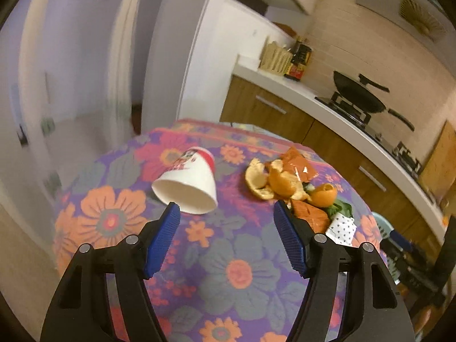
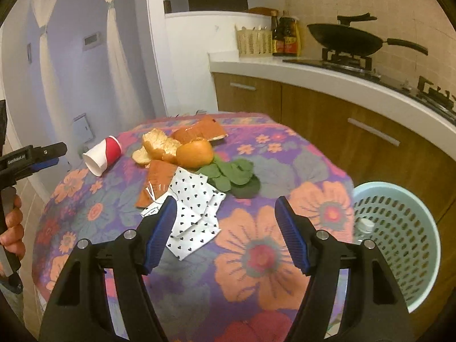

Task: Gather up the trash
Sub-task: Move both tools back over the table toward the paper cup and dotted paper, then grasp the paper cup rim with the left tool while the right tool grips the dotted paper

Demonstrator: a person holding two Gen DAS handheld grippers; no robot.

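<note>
Blue-padded fingers fill the foreground in both views, and both tools are spread wide with nothing between the jaws. Looking along the right gripper (image 2: 225,209), the nearest piece of trash is the dotted paper (image 2: 196,208), crumpled flat on the flowered tablecloth (image 2: 256,256), with the gripper's near-side pad overlapping its edge in this view. Whether pad and paper are touching cannot be told.

Just beyond lie an orange wrapper (image 2: 156,182), a small heap of green leaves (image 2: 230,175), and then the orange peel (image 2: 182,149) bunched together, with a second wrapper (image 2: 199,132) behind it. Off toward the table's far-left edge a paper cup (image 2: 102,155) lies on its side, mouth open.

Over on the left gripper (image 1: 226,209), that same cup (image 1: 188,183) sits just ahead of the fingers, its rim beside one pad, the peel pile (image 1: 273,179) off to the other side.

The judgement here: this looks like the approach stage, nothing picked up yet, all the trash on the table. The next move calls for each tool to close in, the left around the cup's rim, the right pinching the paper low against the cloth.

As for containers, a pale green basket (image 2: 399,228) stands beside the table at the right; only what looks like a bottle cap (image 2: 366,223) shows in it. The cup appears empty.
</note>
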